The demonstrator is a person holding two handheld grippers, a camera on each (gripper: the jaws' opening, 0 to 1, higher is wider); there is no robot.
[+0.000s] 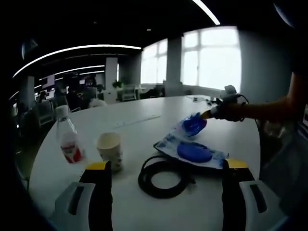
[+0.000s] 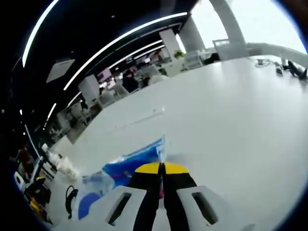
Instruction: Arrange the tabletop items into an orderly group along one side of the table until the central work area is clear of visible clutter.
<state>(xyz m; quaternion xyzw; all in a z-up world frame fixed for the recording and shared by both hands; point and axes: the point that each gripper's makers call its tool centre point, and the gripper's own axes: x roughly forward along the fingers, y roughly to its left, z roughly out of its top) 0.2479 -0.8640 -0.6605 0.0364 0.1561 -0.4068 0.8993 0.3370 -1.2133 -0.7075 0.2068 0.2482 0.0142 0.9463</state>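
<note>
A blue-and-white plastic bag (image 1: 192, 150) lies on the round white table (image 1: 144, 115). Its far corner is lifted, pinched by my right gripper (image 1: 208, 114), which a person's hand (image 1: 232, 110) holds. In the right gripper view the right gripper (image 2: 162, 168) has its yellow-tipped jaws shut on the bag's edge (image 2: 132, 166). My left gripper (image 1: 167, 166) stands open and wide near the table's front, holding nothing. Between its jaws lies a coiled black cable (image 1: 163, 179). A paper cup (image 1: 110, 150) and a clear bottle with a red label (image 1: 67, 139) stand to the left.
A thin flat strip (image 1: 137, 120) lies farther back on the table. Office chairs and desks (image 1: 72, 96) stand behind it, with bright windows (image 1: 211, 57) at the back right. The bottle (image 2: 57, 161), cup (image 2: 72, 171) and cable (image 2: 72, 197) show small at the lower left of the right gripper view.
</note>
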